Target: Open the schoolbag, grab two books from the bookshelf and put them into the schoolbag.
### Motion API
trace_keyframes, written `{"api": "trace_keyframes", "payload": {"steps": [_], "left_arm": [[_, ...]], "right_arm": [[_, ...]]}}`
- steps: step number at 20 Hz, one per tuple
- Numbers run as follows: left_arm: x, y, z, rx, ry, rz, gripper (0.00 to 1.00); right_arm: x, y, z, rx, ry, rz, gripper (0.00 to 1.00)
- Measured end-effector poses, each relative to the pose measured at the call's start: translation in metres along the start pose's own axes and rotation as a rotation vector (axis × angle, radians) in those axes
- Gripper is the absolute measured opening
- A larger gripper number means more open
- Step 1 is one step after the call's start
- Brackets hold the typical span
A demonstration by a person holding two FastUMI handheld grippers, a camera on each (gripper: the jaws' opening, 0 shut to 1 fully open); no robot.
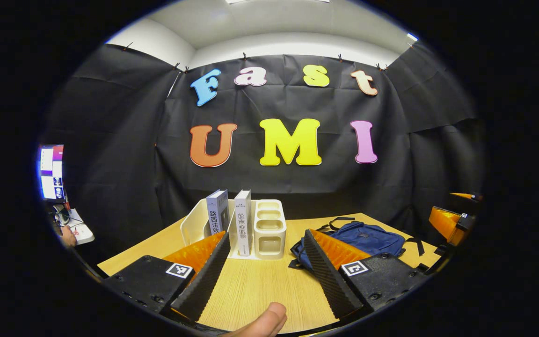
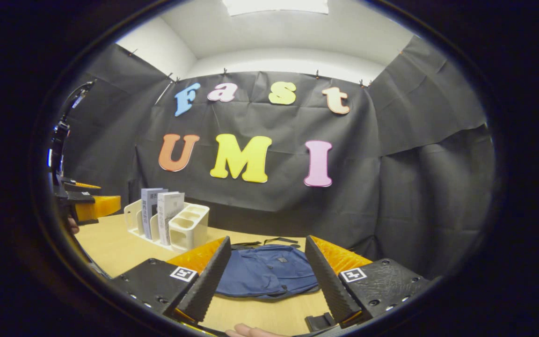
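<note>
A blue schoolbag lies flat on the wooden table, zipped, straight ahead of my right gripper, which is open and hovers short of it. The schoolbag lies to the right in the left gripper view. A white bookshelf holds two upright books: a grey-blue one and a white one. My left gripper is open, a short way in front of the shelf. The bookshelf and books stand at the left in the right gripper view.
The other gripper shows at the right edge of the left gripper view, and at the left edge of the right gripper view. A monitor and a desk stand beyond the table's left side. A thumb shows at the bottom.
</note>
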State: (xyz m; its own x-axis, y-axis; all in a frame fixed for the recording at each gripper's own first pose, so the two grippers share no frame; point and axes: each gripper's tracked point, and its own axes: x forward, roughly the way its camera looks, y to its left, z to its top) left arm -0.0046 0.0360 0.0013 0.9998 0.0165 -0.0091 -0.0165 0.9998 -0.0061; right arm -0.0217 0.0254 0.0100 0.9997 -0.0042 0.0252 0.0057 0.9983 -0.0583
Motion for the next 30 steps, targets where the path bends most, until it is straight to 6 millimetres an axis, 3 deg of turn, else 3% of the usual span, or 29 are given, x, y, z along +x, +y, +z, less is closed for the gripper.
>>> {"api": "trace_keyframes", "payload": {"steps": [5, 6, 11, 16, 20, 22, 25, 28, 30], "left_arm": [[-0.001, 0.004, 0.001, 0.010, 0.004, 0.007, 0.99], [-0.001, 0.005, 0.000, 0.016, 0.004, 0.009, 0.99], [0.001, 0.007, -0.004, 0.020, 0.019, 0.008, 0.99], [0.006, 0.027, -0.001, 0.018, 0.014, 0.046, 0.99], [0.001, 0.044, 0.007, 0.024, -0.018, 0.087, 0.99], [-0.001, 0.054, 0.010, 0.031, -0.031, 0.109, 0.99], [0.004, 0.061, 0.005, 0.038, -0.023, 0.115, 0.99], [0.009, 0.064, -0.004, 0.053, -0.007, 0.092, 0.99], [0.015, 0.070, -0.011, 0.064, 0.007, 0.093, 0.99]], "right_arm": [[0.006, 0.008, -0.014, -0.004, 0.045, 0.014, 0.93], [0.009, 0.011, -0.017, -0.007, 0.052, 0.019, 0.97], [0.034, 0.034, -0.046, -0.044, 0.131, 0.051, 0.98], [0.065, 0.079, -0.086, -0.111, 0.228, 0.119, 0.93], [0.089, 0.120, -0.117, -0.103, 0.314, 0.191, 0.98], [0.101, 0.140, -0.130, -0.127, 0.350, 0.213, 0.96], [0.118, 0.173, -0.151, -0.171, 0.398, 0.261, 0.98], [0.132, 0.191, -0.181, -0.229, 0.470, 0.275, 0.95], [0.145, 0.193, -0.196, -0.276, 0.505, 0.246, 0.95]]}}
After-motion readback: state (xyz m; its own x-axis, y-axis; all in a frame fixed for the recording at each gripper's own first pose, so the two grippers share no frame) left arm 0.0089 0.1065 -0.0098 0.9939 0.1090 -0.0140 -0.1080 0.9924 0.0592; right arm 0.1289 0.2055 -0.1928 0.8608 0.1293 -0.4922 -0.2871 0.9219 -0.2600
